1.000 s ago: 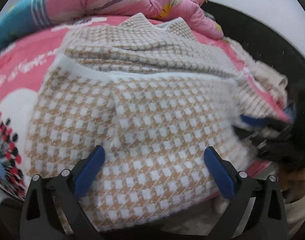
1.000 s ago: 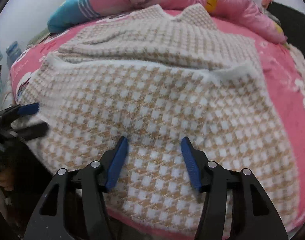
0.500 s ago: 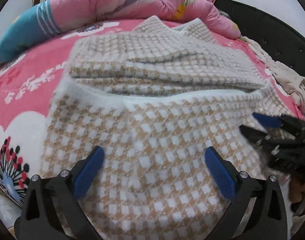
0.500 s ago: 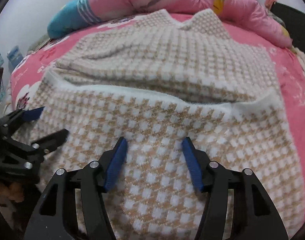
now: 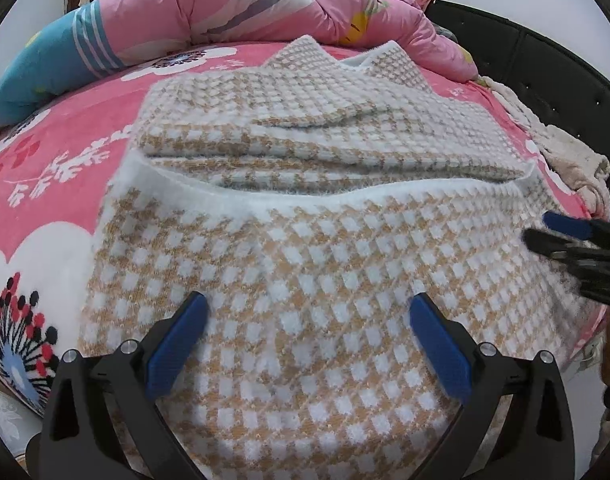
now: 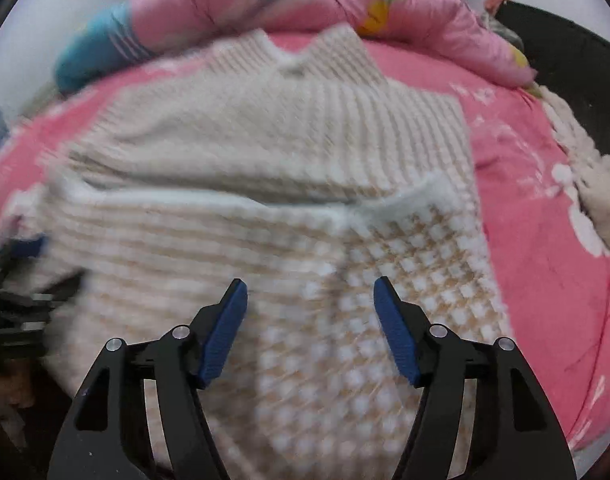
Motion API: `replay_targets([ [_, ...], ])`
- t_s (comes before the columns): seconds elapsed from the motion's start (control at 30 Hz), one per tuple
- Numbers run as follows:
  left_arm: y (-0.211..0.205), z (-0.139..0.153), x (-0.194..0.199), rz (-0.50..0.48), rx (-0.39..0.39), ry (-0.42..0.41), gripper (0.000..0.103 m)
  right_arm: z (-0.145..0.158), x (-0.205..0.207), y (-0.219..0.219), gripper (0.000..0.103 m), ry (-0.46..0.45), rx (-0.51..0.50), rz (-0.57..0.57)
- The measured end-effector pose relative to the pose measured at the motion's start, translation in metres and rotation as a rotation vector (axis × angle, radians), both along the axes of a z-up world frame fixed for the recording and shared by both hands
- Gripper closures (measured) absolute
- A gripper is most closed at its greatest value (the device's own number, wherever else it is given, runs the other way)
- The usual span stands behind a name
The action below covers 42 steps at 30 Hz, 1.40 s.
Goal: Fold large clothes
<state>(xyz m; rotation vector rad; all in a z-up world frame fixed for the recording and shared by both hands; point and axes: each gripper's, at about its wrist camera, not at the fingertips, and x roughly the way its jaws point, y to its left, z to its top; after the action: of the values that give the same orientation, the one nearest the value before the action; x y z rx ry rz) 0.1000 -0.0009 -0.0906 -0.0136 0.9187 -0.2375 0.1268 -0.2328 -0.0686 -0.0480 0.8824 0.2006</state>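
Note:
A beige-and-white checked sweater lies on the pink bed, its lower part folded up over the body. The white hem band runs across the middle. My left gripper hovers over the near part of the fold, open wide, with nothing between its blue pads. In the blurred right wrist view the same sweater fills the frame. My right gripper is above it, its jaws opening and empty. Each gripper shows at the edge of the other's view: the right gripper and the left gripper.
A rolled pink and blue quilt lies along the far end of the bed. A black bed frame stands at the right, with a cream garment heaped beside it. The pink floral sheet shows left of the sweater.
The right gripper's jaws have widened and its view has blurred with motion. The left view has tipped up a little, showing more of the quilt. The sweater's fold stays in place.

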Motion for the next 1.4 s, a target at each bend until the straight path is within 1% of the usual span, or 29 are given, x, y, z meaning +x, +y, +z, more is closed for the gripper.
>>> replay_targets([
  [0.03, 0.000, 0.000, 0.000, 0.001, 0.001, 0.001, 0.004, 0.002, -0.010, 0.002, 0.034, -0.016, 0.014, 0.029],
  [0.1, 0.000, -0.001, 0.000, 0.003, 0.002, 0.003, 0.004, -0.011, -0.017, 0.008, 0.028, -0.009, -0.016, 0.059],
  [0.13, 0.000, -0.001, 0.000, 0.003, 0.003, 0.005, 0.004, -0.028, -0.015, 0.010, 0.027, 0.036, -0.038, 0.065],
  [0.17, 0.000, -0.001, 0.001, 0.003, 0.005, 0.008, 0.004, -0.045, -0.011, 0.006, 0.025, 0.079, -0.019, 0.065],
  [0.2, -0.001, -0.001, 0.002, 0.000, 0.012, 0.015, 0.004, -0.049, -0.004, 0.006, 0.023, 0.077, 0.020, 0.065],
  [0.27, -0.002, 0.002, 0.003, -0.007, 0.024, 0.024, 0.004, -0.039, -0.002, -0.001, 0.023, 0.100, 0.060, 0.068],
  [0.33, -0.003, 0.010, 0.004, -0.017, 0.035, 0.043, 0.004, -0.013, 0.001, -0.009, 0.023, 0.056, 0.099, 0.054],
  [0.43, -0.005, 0.029, 0.005, -0.035, 0.063, -0.001, 0.004, 0.022, 0.015, -0.025, 0.023, -0.011, 0.186, 0.075],
  [0.57, -0.003, 0.065, 0.030, -0.053, 0.052, -0.061, 0.004, 0.057, 0.060, -0.039, 0.022, -0.049, 0.221, 0.056],
  [0.63, 0.001, 0.080, 0.052, -0.050, 0.035, -0.070, 0.004, 0.069, 0.081, -0.043, 0.021, -0.055, 0.237, 0.054],
  [0.67, 0.006, 0.089, 0.070, -0.038, 0.017, -0.077, 0.004, 0.073, 0.098, -0.044, 0.021, -0.055, 0.240, 0.046],
  [0.7, 0.008, 0.095, 0.084, -0.030, 0.001, -0.083, 0.004, 0.078, 0.123, -0.045, 0.021, -0.050, 0.243, 0.037],
  [0.73, 0.012, 0.102, 0.108, -0.020, -0.018, -0.095, 0.004, 0.079, 0.142, -0.045, 0.021, -0.043, 0.244, 0.028],
  [0.8, 0.014, 0.109, 0.146, -0.011, -0.017, -0.108, 0.004, 0.079, 0.182, -0.042, 0.021, -0.010, 0.254, 0.005],
  [0.87, 0.012, 0.110, 0.184, -0.016, -0.023, -0.112, 0.004, 0.074, 0.211, -0.042, 0.021, 0.021, 0.277, -0.014],
  [0.9, 0.008, 0.108, 0.205, -0.021, -0.030, -0.107, 0.004, 0.069, 0.236, -0.041, 0.021, 0.049, 0.290, -0.032],
  [0.93, 0.003, 0.103, 0.230, -0.039, -0.052, -0.093, 0.004, 0.067, 0.250, -0.042, 0.021, 0.065, 0.289, -0.056],
  [0.97, 0.000, 0.101, 0.243, -0.049, -0.065, -0.081, 0.004, 0.062, 0.268, -0.041, 0.021, 0.082, 0.289, -0.069],
  [1.03, -0.010, 0.088, 0.286, -0.047, -0.102, -0.043, 0.005, 0.050, 0.302, -0.037, 0.021, 0.126, 0.297, -0.077],
  [1.07, -0.012, 0.083, 0.297, -0.046, -0.122, -0.038, 0.005, 0.041, 0.317, -0.035, 0.021, 0.149, 0.290, -0.091],
  [1.1, -0.015, 0.079, 0.309, -0.041, -0.140, -0.032, 0.008, 0.035, 0.331, -0.034, 0.024, 0.164, 0.285, -0.089],
  [1.13, -0.017, 0.075, 0.317, -0.031, -0.159, -0.030, 0.015, 0.030, 0.338, -0.032, 0.026, 0.175, 0.284, -0.089],
  [1.17, -0.017, 0.069, 0.327, -0.020, -0.200, -0.024, 0.016, 0.024, 0.345, -0.031, 0.027, 0.189, 0.279, -0.090],
  [1.2, -0.018, 0.063, 0.335, -0.012, -0.233, -0.010, 0.021, 0.018, 0.352, -0.031, 0.034, 0.202, 0.270, -0.090],
  [1.23, -0.021, 0.057, 0.342, -0.008, -0.249, 0.003, 0.033, 0.015, 0.355, -0.031, 0.045, 0.211, 0.264, -0.090],
  [1.27, -0.025, 0.054, 0.348, -0.014, -0.253, 0.014, 0.038, 0.010, 0.357, -0.030, 0.051, 0.219, 0.251, -0.090],
  [1.3, -0.030, 0.050, 0.352, -0.021, -0.246, 0.024, 0.045, 0.010, 0.358, -0.031, 0.060, 0.210, 0.232, -0.092],
  [1.33, -0.035, 0.047, 0.354, -0.031, -0.236, 0.029, 0.057, 0.011, 0.355, -0.032, 0.073, 0.192, 0.217, -0.085],
  [1.4, -0.046, 0.045, 0.352, -0.047, -0.188, 0.016, 0.069, 0.016, 0.350, -0.034, 0.091, 0.172, 0.213, -0.071],
])
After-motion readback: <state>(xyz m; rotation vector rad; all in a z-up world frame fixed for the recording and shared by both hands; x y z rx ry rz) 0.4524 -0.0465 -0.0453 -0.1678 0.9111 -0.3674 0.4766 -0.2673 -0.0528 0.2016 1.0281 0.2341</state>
